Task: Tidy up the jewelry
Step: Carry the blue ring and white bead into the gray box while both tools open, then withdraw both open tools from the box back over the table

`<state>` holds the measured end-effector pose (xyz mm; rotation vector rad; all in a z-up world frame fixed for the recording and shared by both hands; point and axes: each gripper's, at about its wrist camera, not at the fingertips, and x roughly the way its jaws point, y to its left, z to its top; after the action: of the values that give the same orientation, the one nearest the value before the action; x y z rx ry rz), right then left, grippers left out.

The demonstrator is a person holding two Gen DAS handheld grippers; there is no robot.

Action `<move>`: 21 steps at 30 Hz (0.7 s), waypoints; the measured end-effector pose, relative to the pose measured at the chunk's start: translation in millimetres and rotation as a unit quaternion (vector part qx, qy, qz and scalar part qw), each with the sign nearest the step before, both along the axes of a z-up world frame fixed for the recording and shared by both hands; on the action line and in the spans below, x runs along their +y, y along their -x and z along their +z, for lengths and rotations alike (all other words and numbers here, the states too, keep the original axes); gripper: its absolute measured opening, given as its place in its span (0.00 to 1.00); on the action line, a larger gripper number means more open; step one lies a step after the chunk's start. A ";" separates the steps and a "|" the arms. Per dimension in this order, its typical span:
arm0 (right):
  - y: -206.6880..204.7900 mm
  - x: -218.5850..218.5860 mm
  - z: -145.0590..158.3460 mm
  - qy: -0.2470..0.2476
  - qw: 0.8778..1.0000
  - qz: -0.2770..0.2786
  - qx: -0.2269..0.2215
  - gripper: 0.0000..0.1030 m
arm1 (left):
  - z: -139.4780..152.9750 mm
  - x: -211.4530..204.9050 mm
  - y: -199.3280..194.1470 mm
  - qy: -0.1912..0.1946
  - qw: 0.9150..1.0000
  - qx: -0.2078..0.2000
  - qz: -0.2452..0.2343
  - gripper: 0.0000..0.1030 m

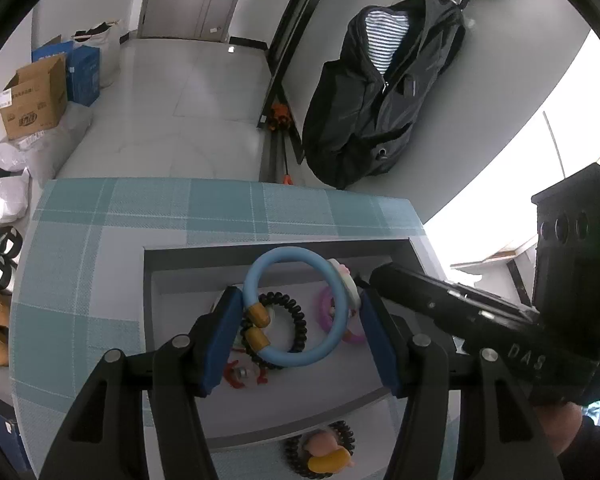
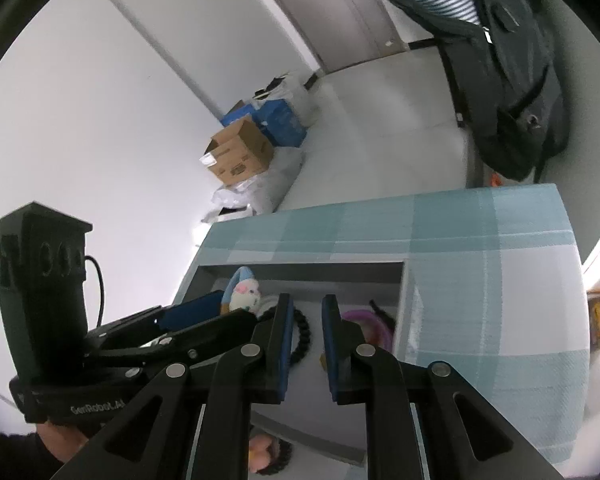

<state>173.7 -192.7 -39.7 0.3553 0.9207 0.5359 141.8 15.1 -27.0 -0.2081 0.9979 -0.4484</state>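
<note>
The left gripper (image 1: 300,312) clasps a smooth, pale-blue rubbery ring (image 1: 296,308) over the shallow grey tray (image 1: 380,396). The right gripper (image 2: 306,340) hangs released above a black coiled hair tie (image 2: 303,334) and a pink ring (image 2: 370,322).

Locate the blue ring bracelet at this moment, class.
In the left wrist view the blue ring bracelet sits centre frame, gripped between the left claw pads above the grey tray, over a black coil hair tie.

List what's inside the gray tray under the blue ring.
In the tray, below the blue ring held in the left tongs: a black coil tie, a pink ring, a red piece. The ring and tongs cover the rest.
</note>
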 end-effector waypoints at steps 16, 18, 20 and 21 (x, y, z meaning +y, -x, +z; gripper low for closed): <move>25.6 -18.1 17.8 -0.018 0.999 -0.027 -0.026 0.49 | 13.5 8.8 21.7 -0.028 0.999 -0.028 0.021 0.62; 30.8 -18.7 19.3 -0.018 0.999 -0.027 -0.031 0.51 | 14.8 13.0 27.4 -0.034 0.999 -0.030 0.030 0.62; 34.7 -18.6 20.8 -0.016 0.999 -0.027 -0.034 0.52 | 16.1 17.5 33.8 -0.039 0.998 -0.031 0.039 0.62; 37.0 -18.1 21.5 -0.015 0.999 -0.027 -0.036 0.52 | 16.6 18.0 35.2 -0.042 0.998 -0.032 0.043 0.62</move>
<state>136.6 -210.7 -18.2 0.3853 0.8327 0.5102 106.6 33.1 -10.4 -0.1607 0.9393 -0.3320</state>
